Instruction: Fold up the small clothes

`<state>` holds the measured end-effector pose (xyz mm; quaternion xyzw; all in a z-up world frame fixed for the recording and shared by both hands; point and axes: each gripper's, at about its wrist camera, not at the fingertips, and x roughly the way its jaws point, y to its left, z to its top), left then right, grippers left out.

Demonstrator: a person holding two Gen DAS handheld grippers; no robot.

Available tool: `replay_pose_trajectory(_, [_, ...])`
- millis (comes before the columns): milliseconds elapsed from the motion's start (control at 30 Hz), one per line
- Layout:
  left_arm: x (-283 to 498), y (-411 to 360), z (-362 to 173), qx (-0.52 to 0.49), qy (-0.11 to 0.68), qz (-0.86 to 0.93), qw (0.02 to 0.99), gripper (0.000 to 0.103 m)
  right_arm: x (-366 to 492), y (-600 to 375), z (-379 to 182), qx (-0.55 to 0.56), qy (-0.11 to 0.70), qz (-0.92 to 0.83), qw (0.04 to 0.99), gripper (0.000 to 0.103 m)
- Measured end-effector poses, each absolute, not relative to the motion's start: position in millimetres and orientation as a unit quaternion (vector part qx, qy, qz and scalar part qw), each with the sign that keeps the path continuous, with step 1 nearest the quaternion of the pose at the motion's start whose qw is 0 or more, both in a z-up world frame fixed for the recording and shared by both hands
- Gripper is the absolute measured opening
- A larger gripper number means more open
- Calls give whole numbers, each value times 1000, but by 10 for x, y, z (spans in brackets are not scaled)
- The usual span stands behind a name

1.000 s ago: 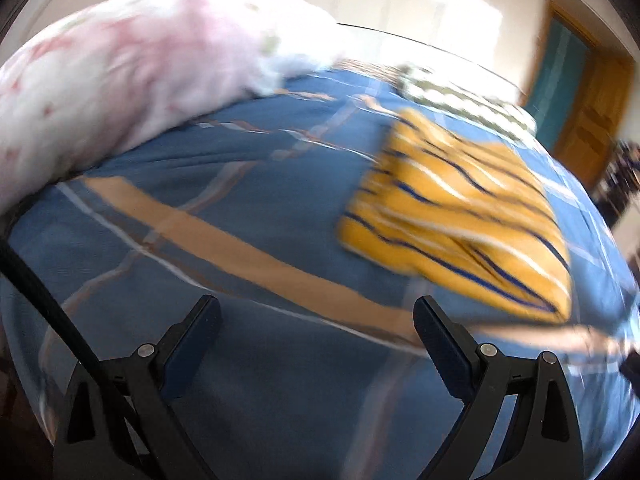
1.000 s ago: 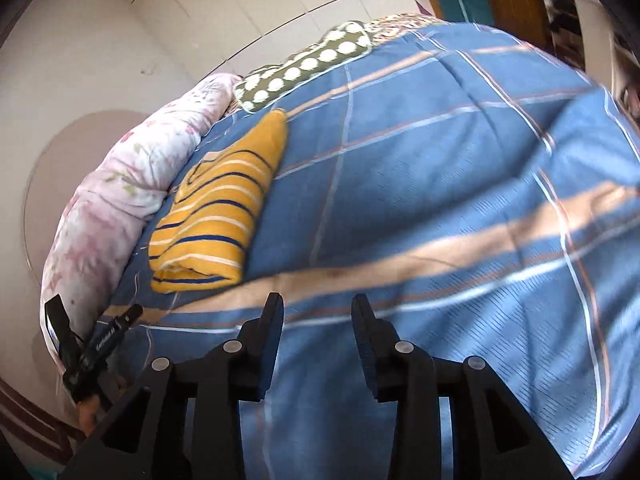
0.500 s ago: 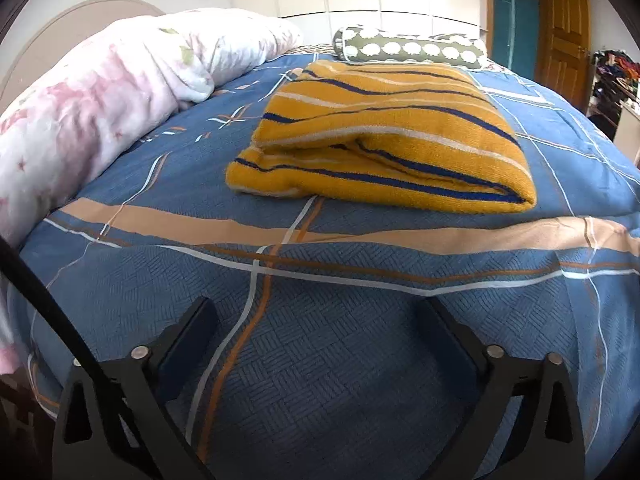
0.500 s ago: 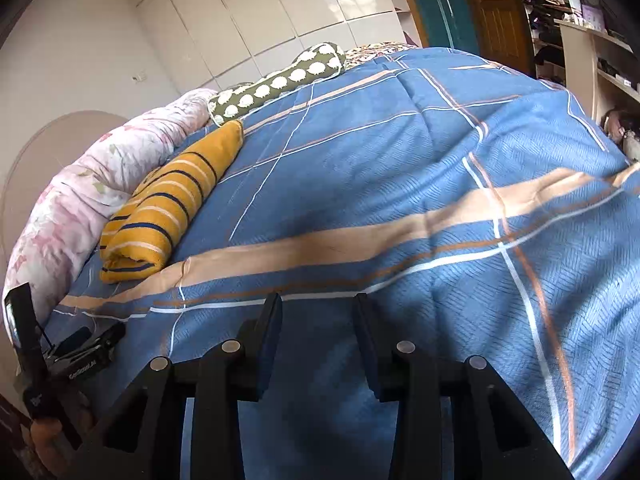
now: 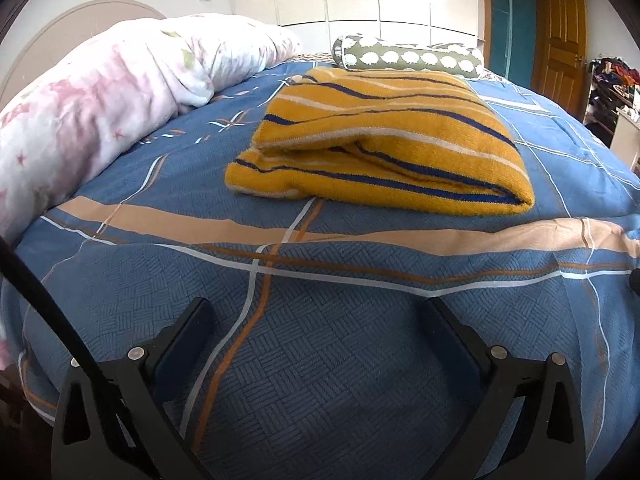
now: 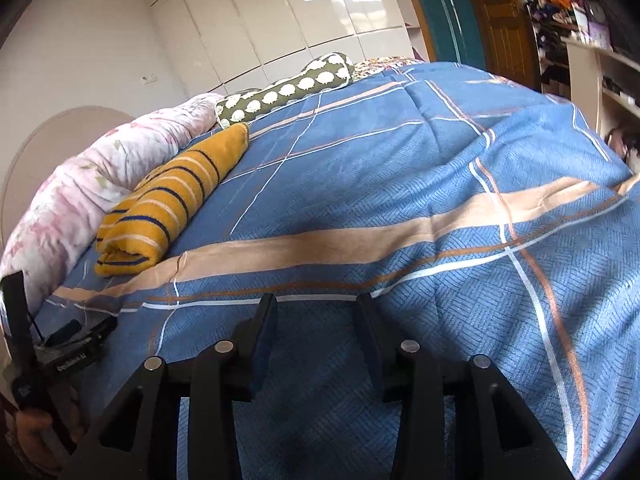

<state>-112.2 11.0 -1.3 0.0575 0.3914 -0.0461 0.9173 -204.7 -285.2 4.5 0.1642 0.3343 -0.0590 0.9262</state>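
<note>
A folded yellow garment with blue and white stripes (image 5: 380,152) lies on the blue plaid bed cover (image 5: 320,360), ahead of my left gripper (image 5: 316,312). The left gripper is wide open and empty, low over the cover near the bed's front edge. In the right wrist view the same garment (image 6: 172,200) lies far to the left. My right gripper (image 6: 316,308) is open with a narrower gap, empty, over the cover (image 6: 400,200). The left gripper's body (image 6: 68,352) shows at the lower left of that view.
A pink floral duvet roll (image 5: 100,100) runs along the left side. A green bolster with white spots (image 5: 408,56) lies at the head of the bed. A wooden door (image 5: 560,36) and cluttered shelves (image 6: 592,64) stand to the right.
Both grippers have drawn back and dropped lower toward the bed's front edge, so the folded garment sits farther ahead. The left view has steadied and levelled. Neither gripper's opening has changed.
</note>
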Motion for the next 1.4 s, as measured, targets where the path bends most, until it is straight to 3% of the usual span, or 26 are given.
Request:
replay_pose_trajectory(200, [-1140, 103, -22, 60, 388, -47, 918, 103, -1995, -2603, 26, 79, 341, -76, 934, 61])
replay_pose_trajectory(467, [-1116, 109, 64, 69, 419, -60, 903, 100, -2006, -2617, 9, 79, 338, -77, 935, 61])
replay_pose_trajectory(533, [-1132, 124, 193, 72, 418, -72, 903, 88, -2005, -2616, 8, 77, 337, -77, 935, 61])
replay_pose_trajectory(700, [-954, 229, 749, 32, 385, -102, 917, 88, -2005, -2605, 6, 77, 336, -77, 936, 62])
replay_pose_trajectory(867, [-181, 8, 1123, 11, 393, -125, 911, 88, -2018, -2589, 9, 75, 335, -78, 936, 62])
replay_pose_trajectory(1067, [756, -422, 856, 48, 461, -96, 881, 88, -2027, -2577, 3, 72, 334, -78, 937, 62])
replay_pose_trajectory(1167, [1038, -380, 552, 76, 496, -38, 864, 82, -2044, -2562, -4, 68, 332, -79, 938, 62])
replay_pose_trajectory(1267, [1035, -210, 426, 63, 492, -45, 867, 83, -2059, -2556, -7, 65, 330, -77, 938, 62])
replay_pose_trajectory(1400, [899, -157, 585, 120, 455, -51, 881, 82, -2045, -2532, -2, 58, 335, -75, 938, 65])
